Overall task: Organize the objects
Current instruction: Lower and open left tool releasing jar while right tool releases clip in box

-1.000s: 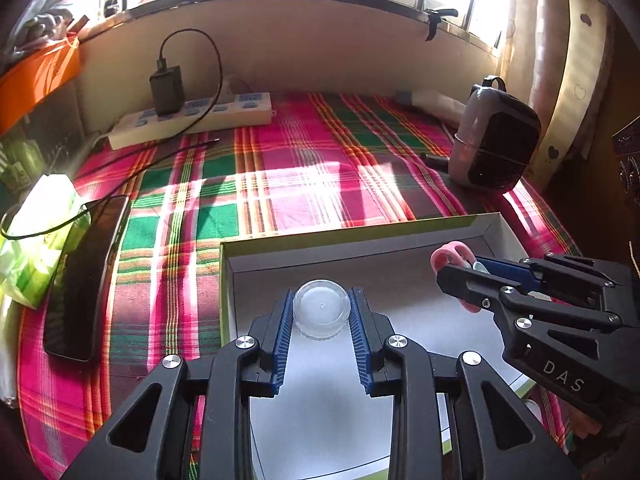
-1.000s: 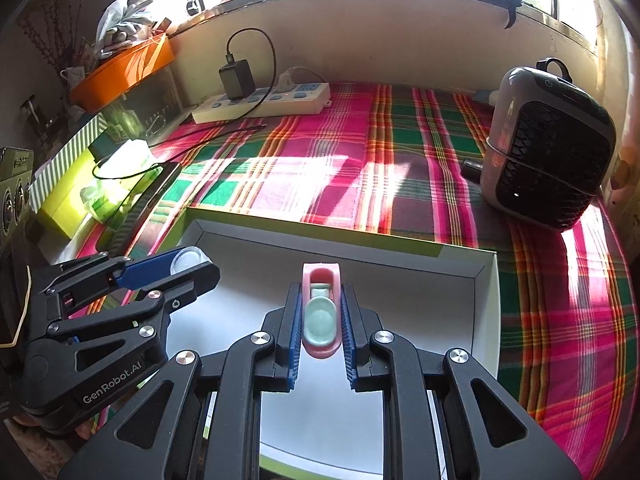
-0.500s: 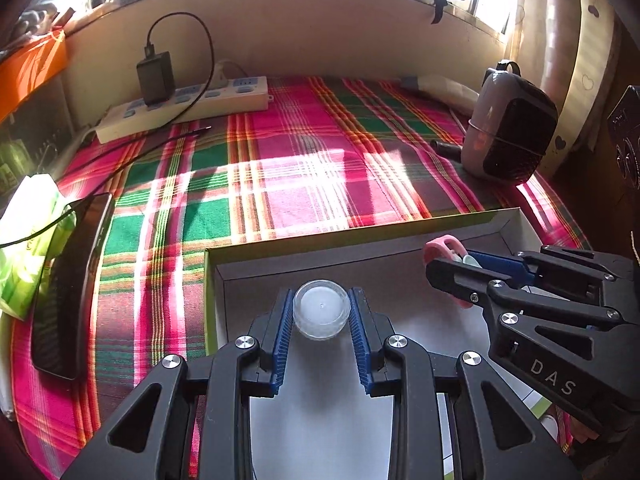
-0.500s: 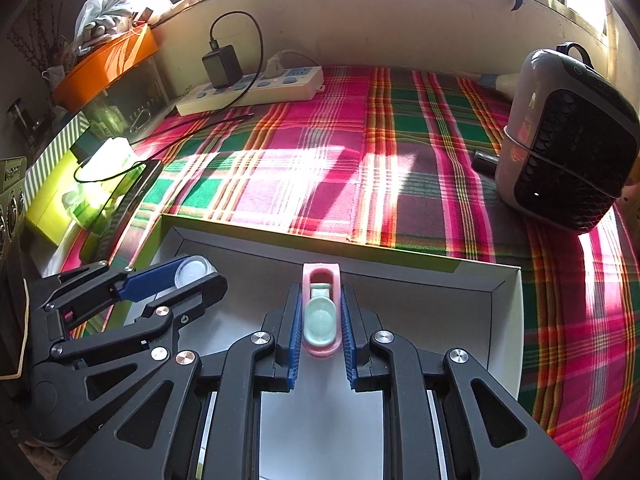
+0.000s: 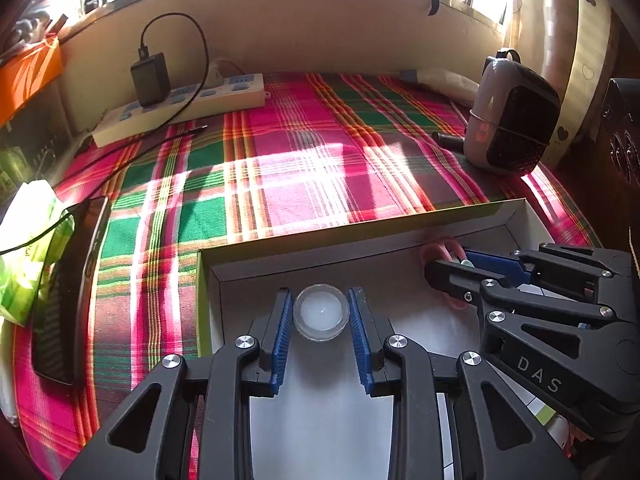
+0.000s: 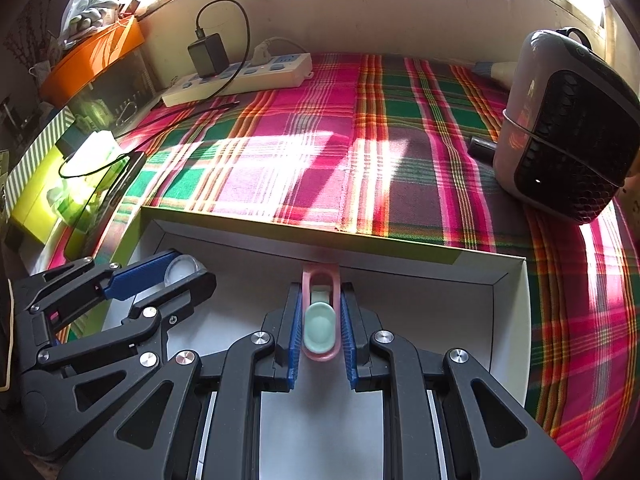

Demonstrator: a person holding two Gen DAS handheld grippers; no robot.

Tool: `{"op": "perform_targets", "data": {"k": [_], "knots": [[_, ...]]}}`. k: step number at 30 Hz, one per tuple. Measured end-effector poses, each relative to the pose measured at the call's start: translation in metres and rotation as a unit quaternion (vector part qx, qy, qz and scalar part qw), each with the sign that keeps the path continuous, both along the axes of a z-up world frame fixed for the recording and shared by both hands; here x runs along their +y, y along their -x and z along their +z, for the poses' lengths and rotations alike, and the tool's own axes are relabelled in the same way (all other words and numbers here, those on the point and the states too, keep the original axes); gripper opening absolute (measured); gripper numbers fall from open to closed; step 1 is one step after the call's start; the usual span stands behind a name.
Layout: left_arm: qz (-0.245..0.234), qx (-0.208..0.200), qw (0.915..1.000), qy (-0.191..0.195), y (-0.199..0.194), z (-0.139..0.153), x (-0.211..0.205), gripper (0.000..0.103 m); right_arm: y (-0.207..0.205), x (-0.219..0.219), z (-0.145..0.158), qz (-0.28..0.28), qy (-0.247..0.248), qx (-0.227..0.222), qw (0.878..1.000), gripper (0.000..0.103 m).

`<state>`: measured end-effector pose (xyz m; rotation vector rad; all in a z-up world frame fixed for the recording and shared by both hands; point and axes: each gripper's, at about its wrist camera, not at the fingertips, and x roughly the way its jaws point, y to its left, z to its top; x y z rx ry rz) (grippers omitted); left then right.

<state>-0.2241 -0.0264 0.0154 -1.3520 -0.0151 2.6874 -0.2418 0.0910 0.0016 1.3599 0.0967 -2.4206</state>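
Cardboard box (image 5: 516, 216), grippers' held items inside

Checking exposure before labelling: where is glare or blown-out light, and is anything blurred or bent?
Left wrist view: windows blown out, sun patch on the plaid cloth, sill bowed by fisheye, clear round container sharp. Right wrist view: glare on the cloth too, heater stretched at the edge, pink clip sharp.

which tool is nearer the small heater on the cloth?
Right. The right tool, shut on a pink clip, is over the box's heater-side half; the left tool, holding a clear round lid, sits farther from the heater.
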Motion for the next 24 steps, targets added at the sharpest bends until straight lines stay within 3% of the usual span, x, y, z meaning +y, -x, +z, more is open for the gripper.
{"op": "perform_targets", "data": {"k": [5,11,24], "knots": [[0.001,0.001,1.0000,0.007,-0.001,0.000,0.002,0.027,-0.002,0.000,0.000,-0.001,-0.001,0.001,1.000,0.020],[0.007,0.001,1.0000,0.002,-0.004,0.002,0.001,0.030,-0.005,0.004,0.003,-0.008,0.008,0.005,1.000,0.038],[0.011,0.030,0.9995,-0.004,-0.035,0.020,-0.001,0.033,-0.033,0.021,0.020,-0.029,0.046,0.020,0.998,0.043]]}}
